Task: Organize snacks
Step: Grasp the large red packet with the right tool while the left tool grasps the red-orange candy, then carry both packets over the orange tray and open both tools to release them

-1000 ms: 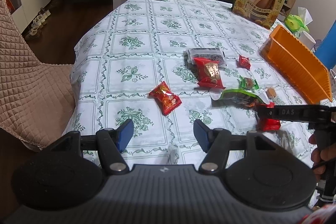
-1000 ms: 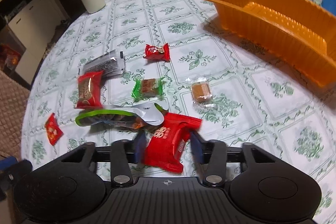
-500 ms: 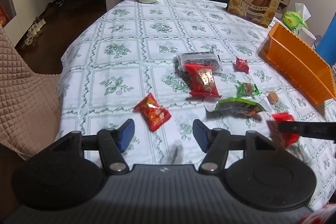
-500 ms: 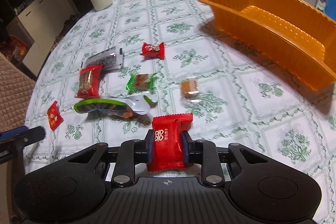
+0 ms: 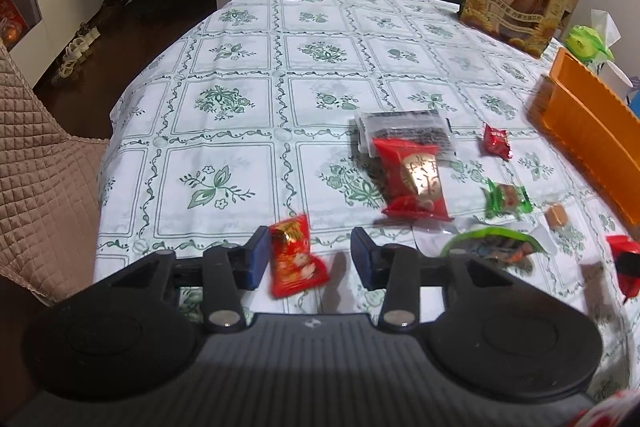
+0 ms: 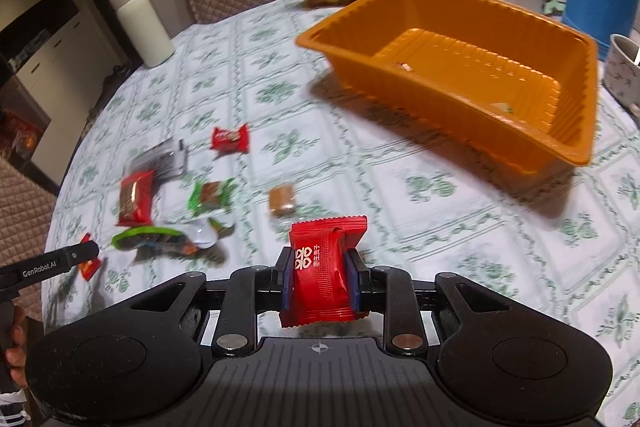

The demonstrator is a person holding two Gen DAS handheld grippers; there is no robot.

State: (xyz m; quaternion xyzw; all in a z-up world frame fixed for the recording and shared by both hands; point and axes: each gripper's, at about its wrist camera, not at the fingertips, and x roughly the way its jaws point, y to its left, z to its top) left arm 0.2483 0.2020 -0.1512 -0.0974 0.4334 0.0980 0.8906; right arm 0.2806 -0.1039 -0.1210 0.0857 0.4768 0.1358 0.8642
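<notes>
Right gripper (image 6: 319, 285): clamped on red snack packet (image 6: 323, 271), above tablecloth (image 6: 400, 227), orange tray (image 6: 460, 67) at one o'clock. Left gripper (image 5: 306, 257): jaws closing around small red candy packet (image 5: 294, 259), left pad touching, right pad apart.

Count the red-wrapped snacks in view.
4. A printed candy between the closing left jaws; a packet clamped in the right jaws; a large pack against the black packet; a small candy nearer the tray. None looks hidden.
</notes>
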